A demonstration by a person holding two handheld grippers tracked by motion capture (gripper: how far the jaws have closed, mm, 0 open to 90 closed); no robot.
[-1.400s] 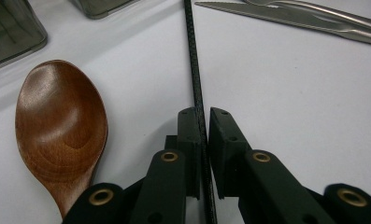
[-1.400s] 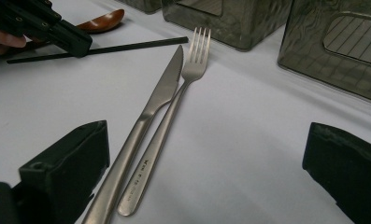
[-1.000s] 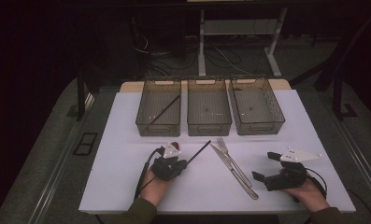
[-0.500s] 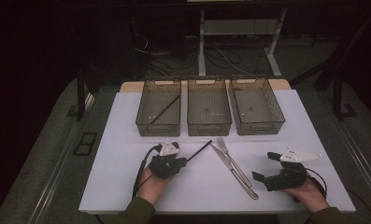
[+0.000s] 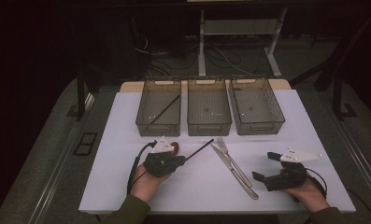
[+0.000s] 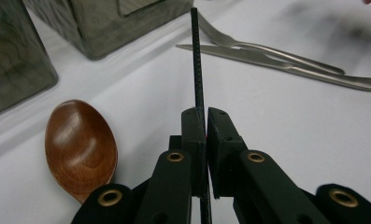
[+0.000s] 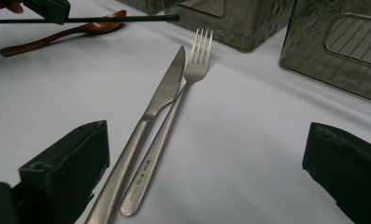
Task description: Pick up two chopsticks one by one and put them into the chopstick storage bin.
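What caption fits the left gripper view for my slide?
Left gripper clamps a black chopstick above the white table, wooden spoon beside it, knife and fork beyond.

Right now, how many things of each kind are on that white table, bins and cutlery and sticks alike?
Clear bins: 3
Black chopsticks: 2, one in the left bin, one held in the left tongs
Wooden spoon: 1
Metal knife: 1
Metal fork: 1
Total: 8
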